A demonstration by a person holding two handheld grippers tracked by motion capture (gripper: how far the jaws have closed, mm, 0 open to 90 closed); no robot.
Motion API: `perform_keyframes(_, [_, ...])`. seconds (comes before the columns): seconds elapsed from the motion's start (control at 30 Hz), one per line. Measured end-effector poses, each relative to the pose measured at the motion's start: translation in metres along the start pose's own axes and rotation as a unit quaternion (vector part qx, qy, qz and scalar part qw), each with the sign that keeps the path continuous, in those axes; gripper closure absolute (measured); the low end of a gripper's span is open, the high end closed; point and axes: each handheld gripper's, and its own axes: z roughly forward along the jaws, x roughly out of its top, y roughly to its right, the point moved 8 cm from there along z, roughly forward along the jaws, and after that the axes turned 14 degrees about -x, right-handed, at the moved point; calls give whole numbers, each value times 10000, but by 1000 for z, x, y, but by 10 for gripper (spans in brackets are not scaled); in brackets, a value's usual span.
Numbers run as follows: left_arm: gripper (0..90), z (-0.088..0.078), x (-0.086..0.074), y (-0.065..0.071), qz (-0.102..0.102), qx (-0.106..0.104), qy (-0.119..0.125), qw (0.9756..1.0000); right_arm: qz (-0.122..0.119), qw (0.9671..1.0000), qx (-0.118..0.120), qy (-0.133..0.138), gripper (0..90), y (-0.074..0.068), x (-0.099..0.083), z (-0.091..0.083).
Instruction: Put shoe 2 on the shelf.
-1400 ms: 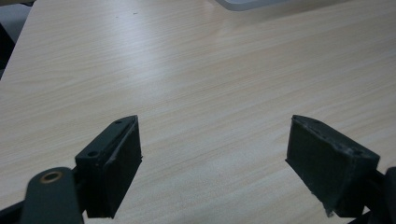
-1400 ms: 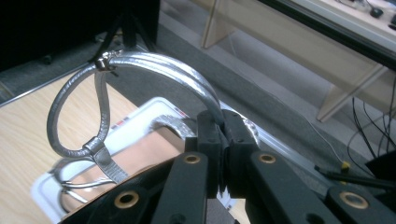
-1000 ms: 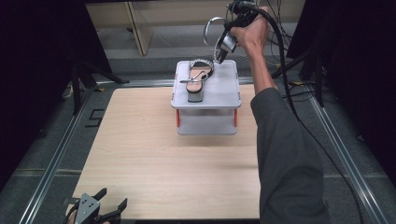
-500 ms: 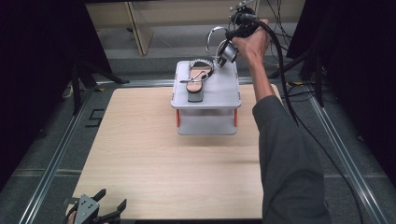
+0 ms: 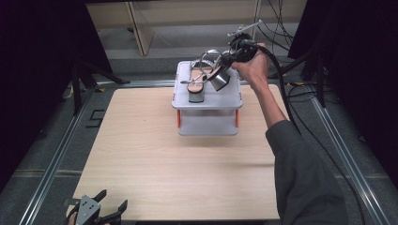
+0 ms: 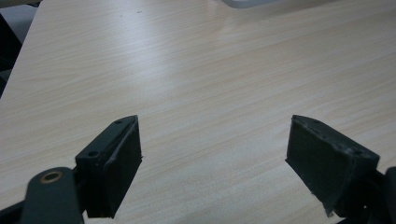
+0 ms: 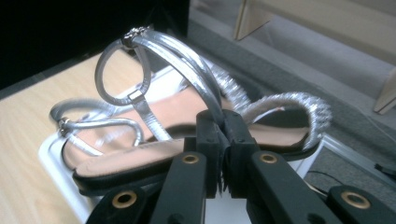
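Observation:
A silver strappy sandal [image 5: 217, 76] with a block heel hangs from my right gripper [image 5: 228, 57], just above the right half of a white two-level stand [image 5: 206, 102] at the far side of the table. In the right gripper view the jaws are shut on one of its thin silver straps, my right gripper [image 7: 223, 122] in front of the held sandal's tan insole [image 7: 280, 133]. A matching sandal [image 5: 194, 87] lies on the stand's top left, its straps [image 7: 100, 123] beside the held one. My left gripper [image 5: 96, 213] rests open at the near left table edge, jaws [image 6: 212, 158] wide apart over bare wood.
The wooden table [image 5: 164, 154] has metal rails along both sides. The person's right arm [image 5: 291, 154] reaches across the table's right half. A black cable [image 5: 281, 89] trails from the right gripper. Wooden furniture stands behind the table.
The right hand has come down and a little nearer with the sandal, from above the stand's back right corner to just over its top. The left gripper has stayed put.

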Motion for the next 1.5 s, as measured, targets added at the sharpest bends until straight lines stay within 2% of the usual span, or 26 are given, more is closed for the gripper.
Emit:
perform_keyframes(0.1, [174,-1,0,-1,15,10,-33,10000,-172,9998,83,-100,869,-6,-13,1])
perform_keyframes(0.17, [174,-2,-2,-4,145,66,-188,9997,-215,9996,121,-141,867,-6,-22,2])
perform_keyframes(0.2, [174,0,0,-1,32,21,-50,10000,-210,9994,164,-203,867,-7,-26,1])
perform_keyframes(0.27, [174,0,0,-1,28,24,-46,10000,-251,9992,186,-241,866,-5,-35,2])
perform_keyframes(0.3, [174,0,0,-1,31,24,-45,10000,-194,9991,197,-316,865,-5,-40,1])
perform_keyframes(0.33, [174,0,-1,-1,40,26,-60,10000,-298,9989,192,-310,865,-3,-44,3])
perform_keyframes(0.47, [174,0,-1,-1,35,23,-61,10000,-237,9984,267,-435,864,-6,-60,9])
perform_keyframes(0.5, [174,0,-1,0,29,14,-53,10000,-334,9980,237,-480,864,-4,-62,10])
perform_keyframes(0.53, [175,0,-1,0,28,15,-50,10000,-323,9984,266,-381,864,-5,-62,12])
perform_keyframes(0.57, [174,0,-1,-1,46,27,-73,10000,-193,9984,242,-473,865,-4,-62,10])
perform_keyframes(0.6, [174,0,-1,-1,37,24,-62,10000,-330,9985,210,-377,864,-2,-60,12])
perform_keyframes(0.67, [174,0,-1,0,35,10,-55,10000,-309,9987,121,-393,865,0,-58,13])
perform_keyframes(0.7, [174,0,-1,0,35,11,-57,10000,-407,9981,53,-464,865,2,-58,13])
perform_keyframes(0.9, [174,0,-1,0,37,9,-55,10000,-411,9976,-66,-553,865,6,-57,20])
perform_keyframes(0.93, [174,0,-1,0,47,0,-62,10000,-394,9977,-110,-541,865,7,-57,21])
perform_keyframes(0.97, [174,0,-1,0,46,2,-56,10000,-275,9981,-97,-543,865,6,-57,22])
perform_keyframes(1.03, [174,0,-1,0,39,-1,-57,10000,-364,9980,-124,-503,864,9,-57,23])
perform_keyframes(1.1, [175,0,-1,0,48,5,-79,10000,-264,9982,-76,-536,862,7,-57,24])
perform_keyframes(1.17, [174,0,-1,0,35,8,-59,10000,-367,9981,-93,-489,852,8,-57,23])
perform_keyframes(1.2, [175,0,-1,0,35,6,-58,10000,-216,9982,-71,-558,840,7,-58,22])
perform_keyframes(1.23, [174,0,-1,0,38,4,-60,10000,-256,9986,-38,-472,808,9,-58,22])
perform_keyframes(1.33, [174,0,-1,-1,44,23,-90,9999,184,9993,120,-298,660,11,-57,16])
perform_keyframes(1.4, [174,0,-1,-1,31,23,-83,10000,155,9997,155,-74,584,12,-57,11])
perform_keyframes(1.5, [174,0,-1,0,23,16,-61,10000,300,9995,101,33,487,15,-60,-1])
